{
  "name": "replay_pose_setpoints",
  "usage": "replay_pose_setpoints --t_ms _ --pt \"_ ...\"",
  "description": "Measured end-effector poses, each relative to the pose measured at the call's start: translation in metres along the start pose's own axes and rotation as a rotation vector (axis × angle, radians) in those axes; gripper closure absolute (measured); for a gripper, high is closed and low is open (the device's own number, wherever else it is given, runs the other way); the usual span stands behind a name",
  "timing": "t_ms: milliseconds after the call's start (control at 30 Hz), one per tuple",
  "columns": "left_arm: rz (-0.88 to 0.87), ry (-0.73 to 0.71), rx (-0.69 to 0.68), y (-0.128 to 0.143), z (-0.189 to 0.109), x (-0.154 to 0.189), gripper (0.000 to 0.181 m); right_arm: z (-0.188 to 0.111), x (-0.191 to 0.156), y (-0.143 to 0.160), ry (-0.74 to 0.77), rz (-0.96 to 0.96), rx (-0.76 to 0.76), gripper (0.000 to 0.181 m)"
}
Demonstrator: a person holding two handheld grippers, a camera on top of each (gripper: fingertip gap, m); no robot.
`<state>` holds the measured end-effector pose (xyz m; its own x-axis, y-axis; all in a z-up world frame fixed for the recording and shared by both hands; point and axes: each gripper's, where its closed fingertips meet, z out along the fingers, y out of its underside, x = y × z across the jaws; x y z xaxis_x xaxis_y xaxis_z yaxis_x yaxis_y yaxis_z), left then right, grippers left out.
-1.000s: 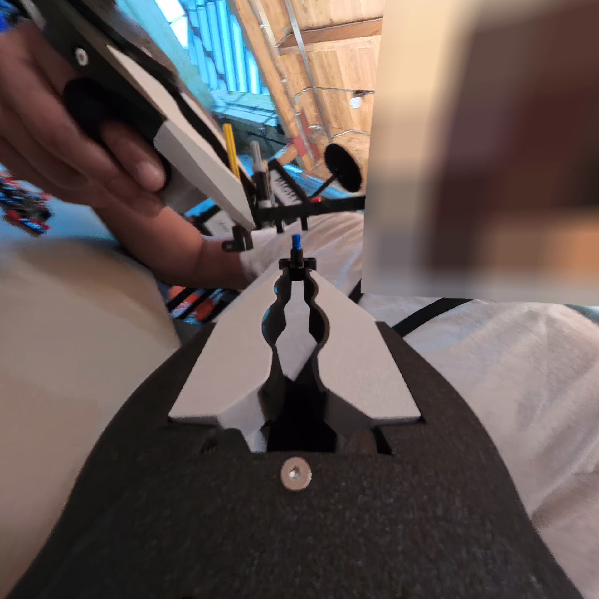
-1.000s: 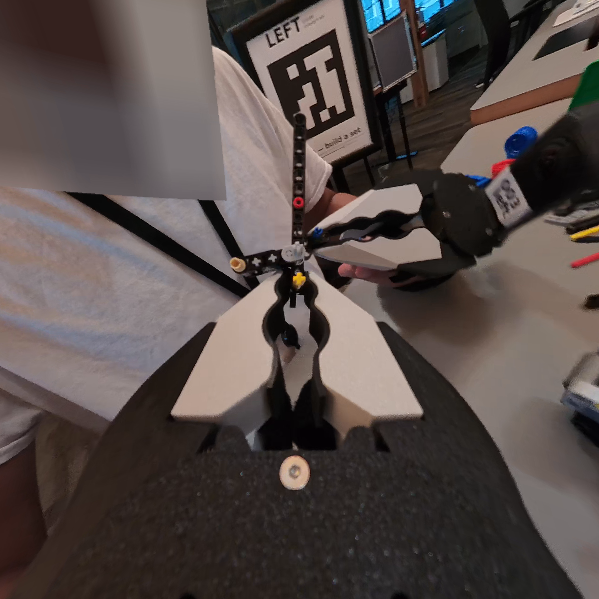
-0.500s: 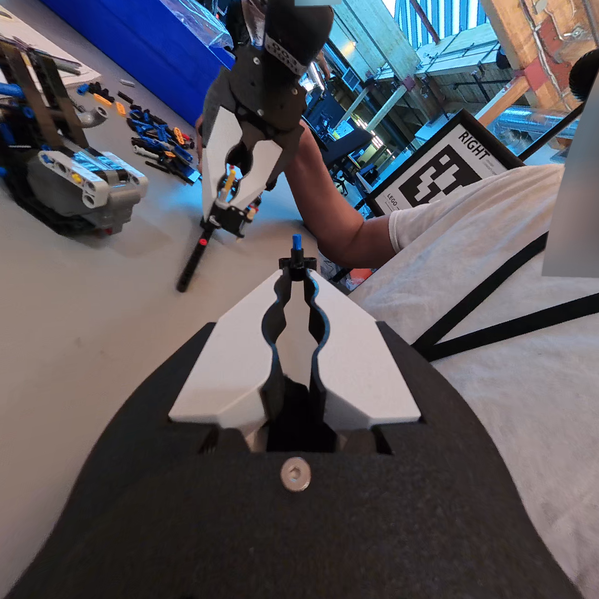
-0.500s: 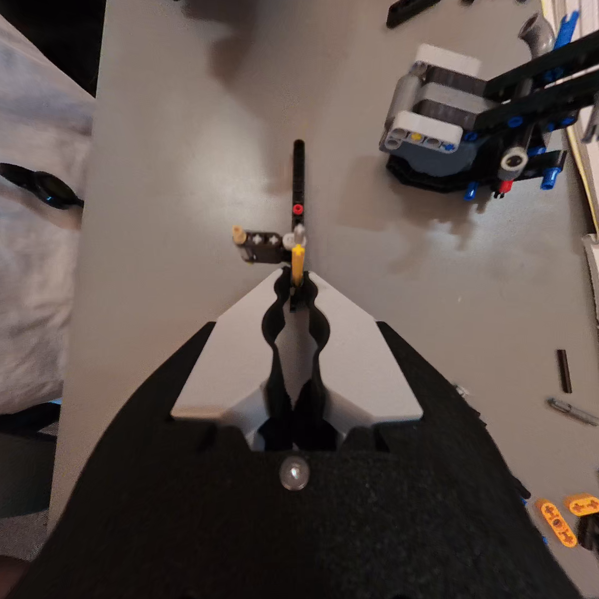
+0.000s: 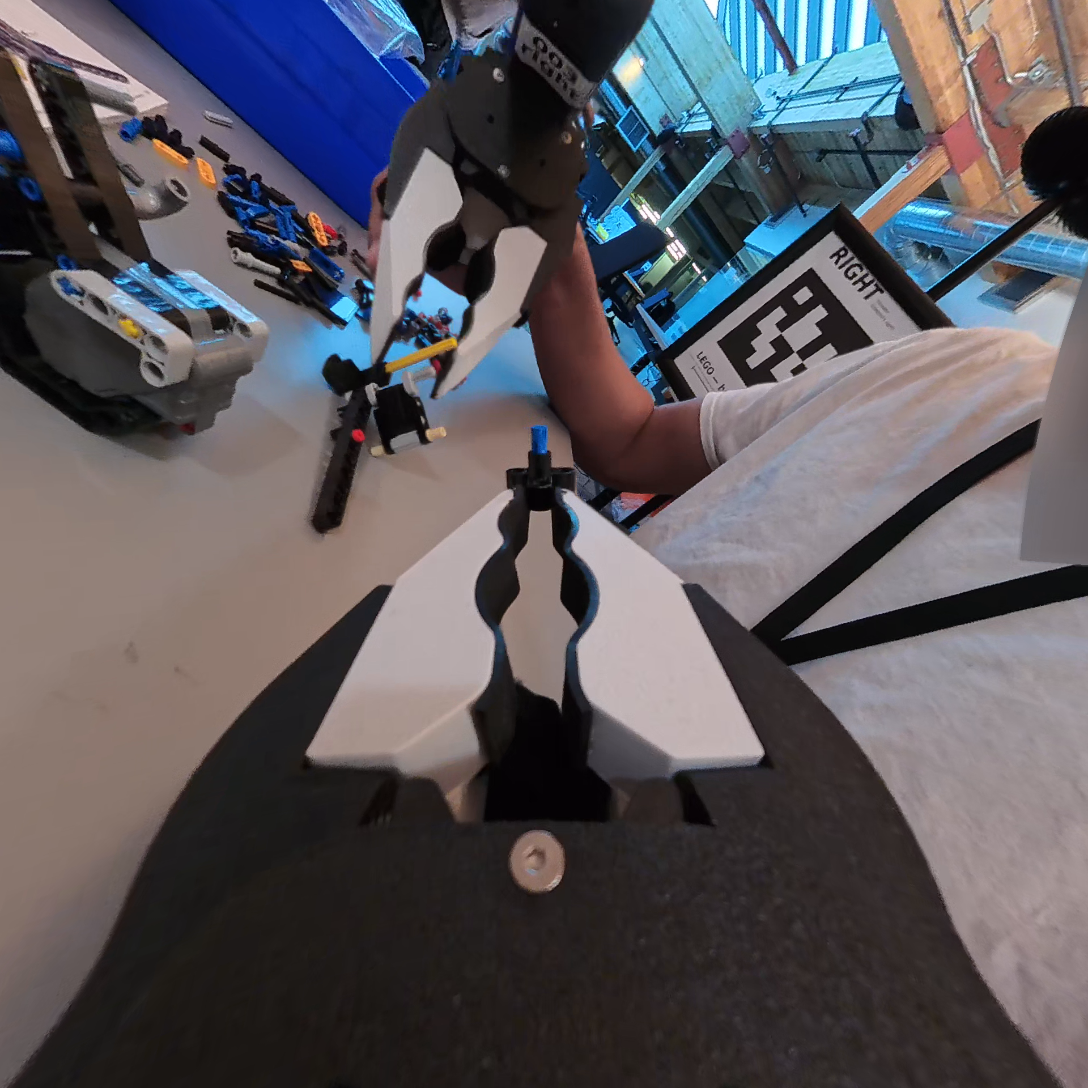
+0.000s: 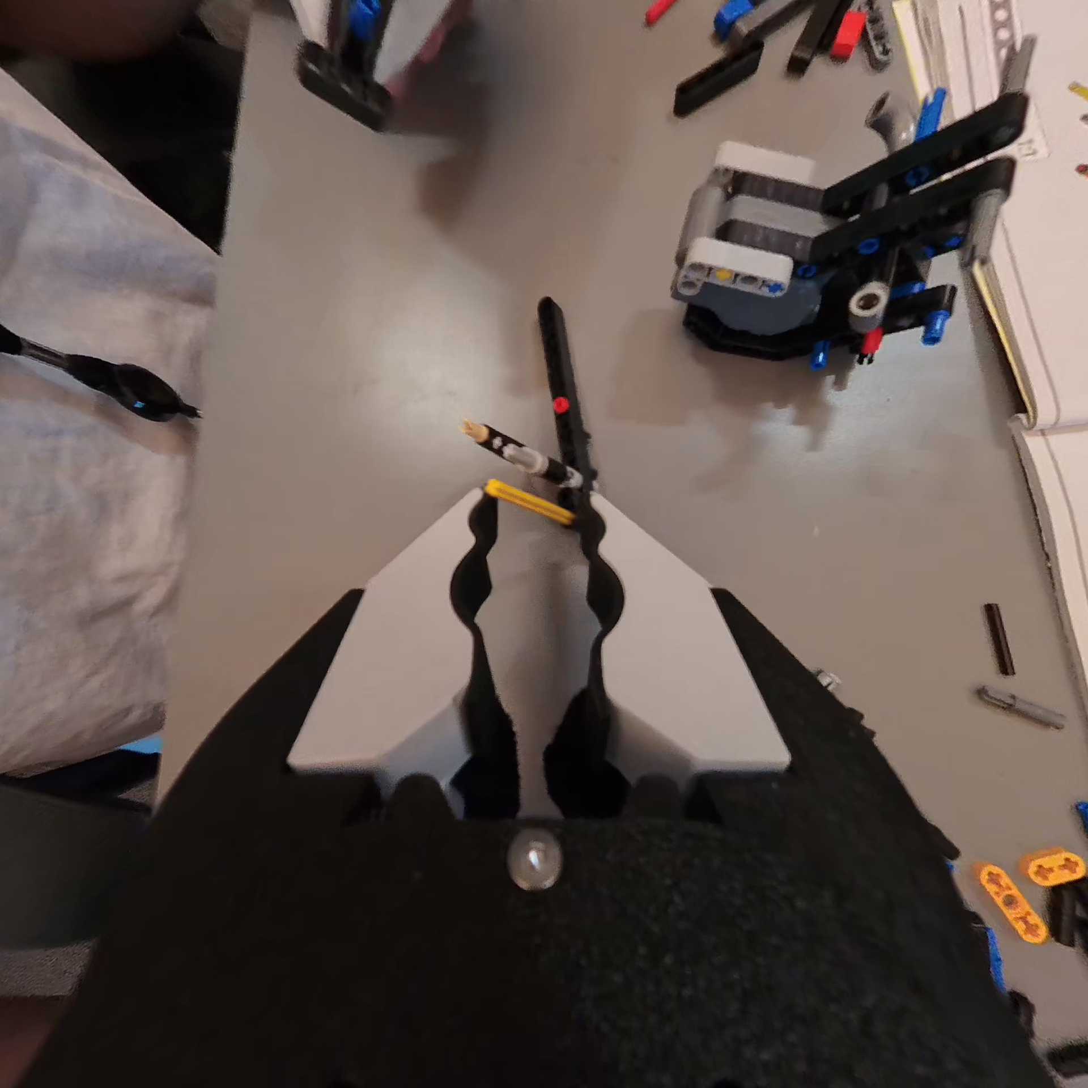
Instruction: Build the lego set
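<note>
My left gripper [image 5: 537, 500] is shut on a small black connector with a blue pin [image 5: 538, 456], held up in the air near the person's shirt. My right gripper [image 6: 538, 500] is open just above the grey table [image 6: 353, 294]. It also shows in the left wrist view [image 5: 412, 374]. A yellow axle [image 6: 530, 500] lies across the gap between its tips. The axle belongs to a small assembly: a long black beam with a red pin [image 6: 559, 377] and a short black cross piece with a tan pin. The assembly rests tilted on the table [image 5: 347, 459].
A grey motor build with black beams [image 6: 765, 265] stands to the right, also in the left wrist view [image 5: 147, 341]. Loose parts lie beyond it [image 5: 277, 224], and orange links [image 6: 1012, 895] near right. A booklet [image 6: 1048, 353] lies at the right edge. The person's shirt [image 6: 88, 530] is left.
My right gripper swung from beside the left gripper down to the table, then opened and let go of the beam assembly, which now leans aside. My left gripper keeps its piece.
</note>
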<state>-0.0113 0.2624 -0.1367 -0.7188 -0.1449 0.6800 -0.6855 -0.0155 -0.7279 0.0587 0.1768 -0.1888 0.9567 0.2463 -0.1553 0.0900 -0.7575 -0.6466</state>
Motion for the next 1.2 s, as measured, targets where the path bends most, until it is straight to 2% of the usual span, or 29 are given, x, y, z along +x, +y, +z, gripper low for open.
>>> replay_pose_setpoints --t_ms 33,233,333,433,500,633,767,900,1200 --pt "-0.001 0.002 -0.005 -0.001 0.001 0.0 0.176 -0.003 -0.003 -0.002 -0.012 -0.001 0.013 0.154" --pt "0.011 0.006 -0.029 -0.004 0.006 0.002 0.176 -0.009 -0.016 -0.02 -0.033 -0.048 0.089 0.149" --pt "-0.022 0.054 -0.029 -0.005 0.008 0.007 0.176 -0.011 -0.032 -0.063 -0.033 -0.122 0.275 0.15" --pt "-0.114 0.191 -0.043 -0.006 0.01 0.023 0.176 -0.006 -0.045 -0.092 -0.019 -0.206 0.413 0.152" --pt "-0.17 0.276 -0.059 -0.006 0.011 0.033 0.176 -0.004 -0.057 -0.102 -0.072 -0.238 0.492 0.156" --pt "-0.188 0.319 -0.125 0.001 0.017 0.039 0.176 -0.004 -0.086 -0.114 -0.25 -0.268 0.611 0.164" --pt "-0.182 0.373 -0.176 0.006 0.02 0.049 0.176 -0.004 -0.091 -0.115 -0.306 -0.273 0.638 0.171" --pt "-0.165 0.398 -0.206 0.012 0.022 0.056 0.176 -0.003 -0.089 -0.115 -0.306 -0.251 0.632 0.162" --pt "-0.128 0.459 -0.261 0.019 0.025 0.069 0.176 0.002 -0.115 -0.113 -0.543 -0.19 0.621 0.165"
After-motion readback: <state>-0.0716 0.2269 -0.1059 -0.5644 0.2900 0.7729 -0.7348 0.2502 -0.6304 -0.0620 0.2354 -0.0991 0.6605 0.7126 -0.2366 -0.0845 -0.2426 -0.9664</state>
